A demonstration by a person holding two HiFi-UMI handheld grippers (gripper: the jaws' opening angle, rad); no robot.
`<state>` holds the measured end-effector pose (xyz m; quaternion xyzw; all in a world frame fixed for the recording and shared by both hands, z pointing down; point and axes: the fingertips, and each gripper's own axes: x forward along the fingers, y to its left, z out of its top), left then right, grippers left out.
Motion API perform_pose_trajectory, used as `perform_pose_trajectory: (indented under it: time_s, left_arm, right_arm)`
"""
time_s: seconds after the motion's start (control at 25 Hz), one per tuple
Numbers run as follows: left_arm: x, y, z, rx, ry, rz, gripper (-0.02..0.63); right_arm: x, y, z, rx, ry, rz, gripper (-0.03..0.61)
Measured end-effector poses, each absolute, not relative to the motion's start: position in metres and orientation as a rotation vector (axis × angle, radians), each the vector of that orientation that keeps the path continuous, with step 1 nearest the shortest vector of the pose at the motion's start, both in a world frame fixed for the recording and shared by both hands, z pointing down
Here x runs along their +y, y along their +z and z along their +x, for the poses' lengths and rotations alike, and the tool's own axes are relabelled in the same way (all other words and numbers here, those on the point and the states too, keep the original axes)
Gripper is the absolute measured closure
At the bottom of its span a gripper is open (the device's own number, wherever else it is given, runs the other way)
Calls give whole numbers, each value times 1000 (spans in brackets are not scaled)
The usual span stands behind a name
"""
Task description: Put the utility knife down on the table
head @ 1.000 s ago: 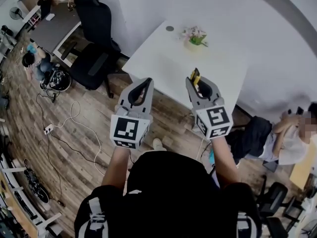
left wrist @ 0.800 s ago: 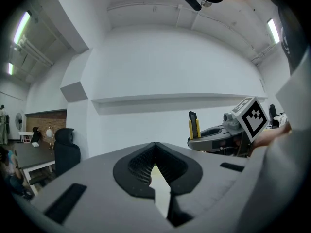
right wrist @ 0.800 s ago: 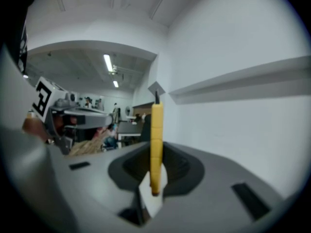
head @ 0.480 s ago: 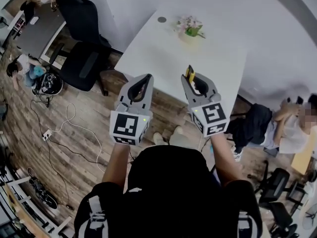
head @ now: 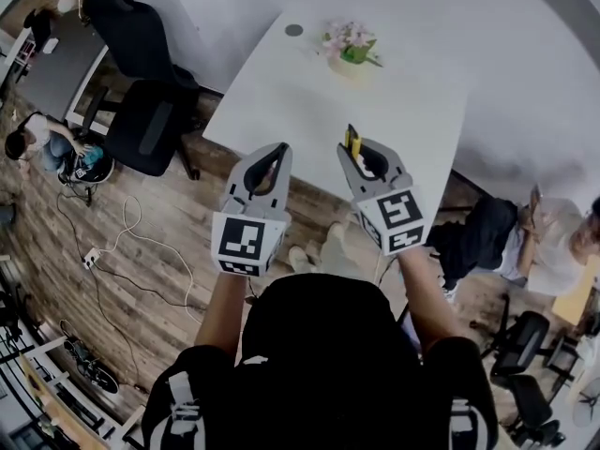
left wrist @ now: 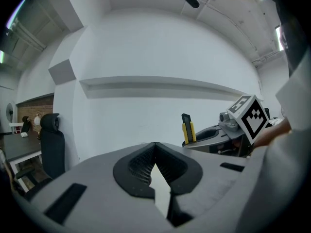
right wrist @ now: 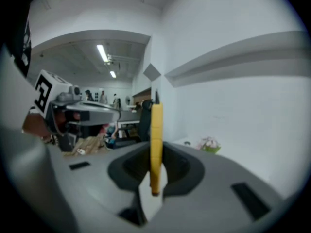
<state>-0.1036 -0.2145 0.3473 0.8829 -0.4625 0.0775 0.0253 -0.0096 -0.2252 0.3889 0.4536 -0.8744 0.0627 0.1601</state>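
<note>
— Bright in here?
— Evenly so. Long ceiling strip lights [right wrist: 103,52] glow at the back, and the white rectangular table [head: 394,111] nearly washes out.
— Sharp?
— Lines bow towards black corners, and the yellow utility knife [right wrist: 156,144], seen close up, looks soft.

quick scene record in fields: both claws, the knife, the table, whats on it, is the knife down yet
left claw: shut, empty, held in the air
right claw: shut on yellow and black utility knife, which stands upright between the jaws
white table: ahead of both claws
on table: small pot of pink flowers, far side
knife status: not yet on the table
</note>
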Motion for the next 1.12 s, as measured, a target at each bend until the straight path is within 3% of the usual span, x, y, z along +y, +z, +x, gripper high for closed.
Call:
perform_pose_trajectory:
  time_s: [1.12]
  left_arm:
    - [-252, 446, -74, -1382, 435, 2524, 594]
  right_arm:
    - [-254, 561, 18, -2243, 469, 813, 500]
